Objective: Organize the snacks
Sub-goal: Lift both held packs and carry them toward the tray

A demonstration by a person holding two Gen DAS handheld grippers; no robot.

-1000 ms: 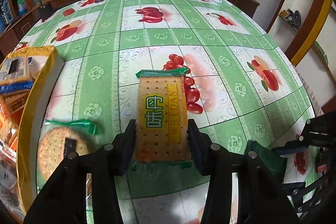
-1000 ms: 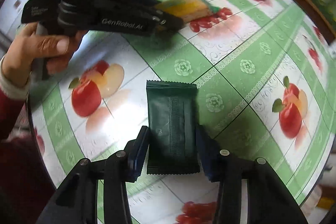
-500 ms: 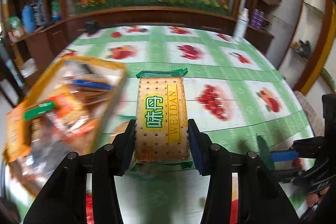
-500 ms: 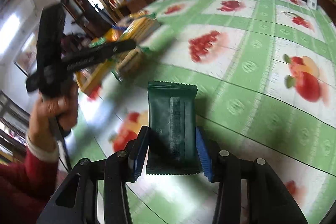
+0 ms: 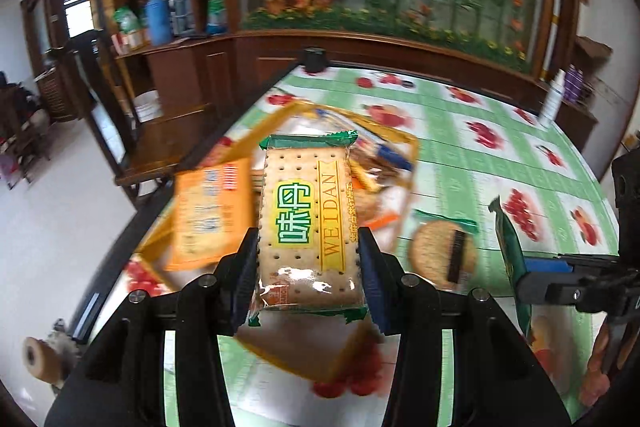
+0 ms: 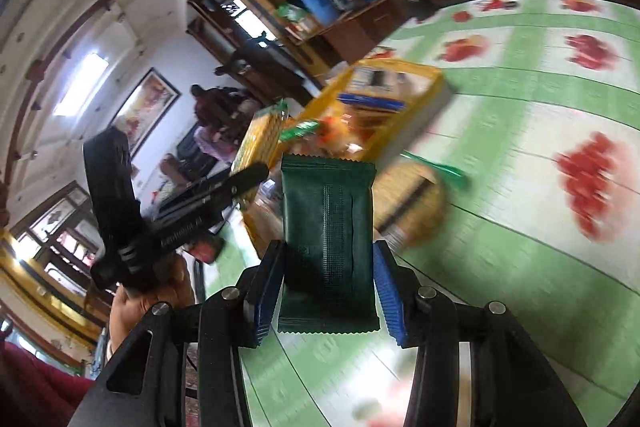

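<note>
My left gripper [image 5: 306, 277] is shut on a WEIDAN cracker packet [image 5: 306, 223], held in the air over the yellow snack box [image 5: 408, 139]. My right gripper [image 6: 326, 289] is shut on a dark green snack packet [image 6: 328, 239], also lifted, near the same yellow box [image 6: 420, 83]. A round cracker packet [image 5: 442, 251] lies on the tablecloth beside the box; it also shows in the right wrist view [image 6: 412, 203]. The right gripper with its green packet [image 5: 510, 255] shows at the right of the left wrist view. The left gripper [image 6: 244, 175] shows in the right wrist view.
The box holds several snack packets, including an orange one [image 5: 212, 211]. The green fruit-print tablecloth [image 5: 500, 163] covers the table. A white bottle [image 5: 554, 99] stands at the far right edge. Wooden cabinets [image 5: 180, 83] stand beyond the table's left edge.
Both grippers have lifted their packets off the table and swung left toward the yellow box, which now lies directly behind the packets.
</note>
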